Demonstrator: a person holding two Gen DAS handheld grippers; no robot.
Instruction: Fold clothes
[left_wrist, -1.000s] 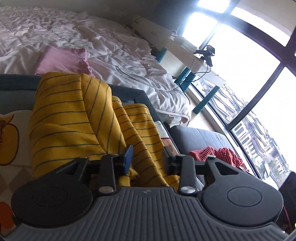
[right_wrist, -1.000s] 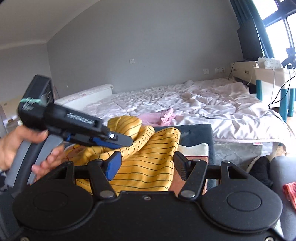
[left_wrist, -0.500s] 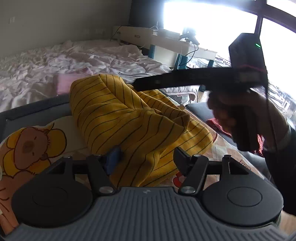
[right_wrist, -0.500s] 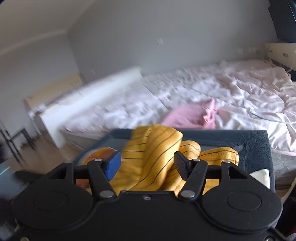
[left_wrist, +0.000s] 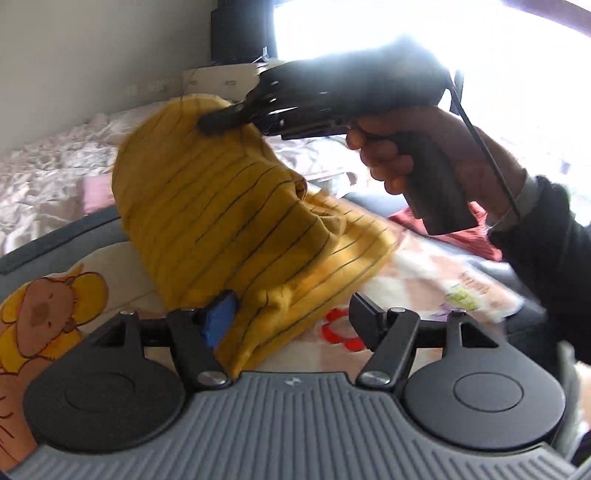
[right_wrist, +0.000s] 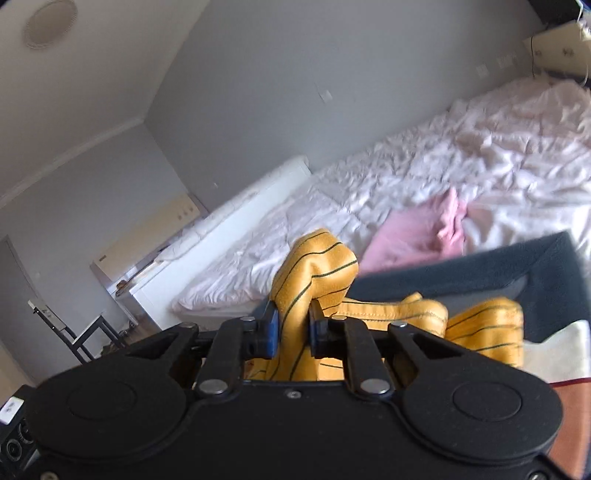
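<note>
Yellow knit with thin dark stripes: the yellow garment (left_wrist: 236, 221) is bunched and lifted, not flat. Its top is pinched by the right hand-held gripper (right_wrist: 292, 328), jaws closed tight on a fold of the cloth; seen from the left wrist view, that tool is gripped in the person's right hand (left_wrist: 417, 155) and holds the fabric up in a peak. Lower edge of the garment drapes down onto the printed blanket (left_wrist: 424, 280) covering a dark sofa seat. Left hand-held gripper (left_wrist: 288, 317) stands with jaws apart, the hem lying between them but not clamped.

No neat fold shows anywhere on the garment; it hangs in loose creases. Judgement: this piece is mid-handling, with spreading and folding left. A red striped garment (left_wrist: 476, 236) lies crumpled beyond, a pink cloth (right_wrist: 417, 236) on the bed (right_wrist: 498, 158); both unfolded.
</note>
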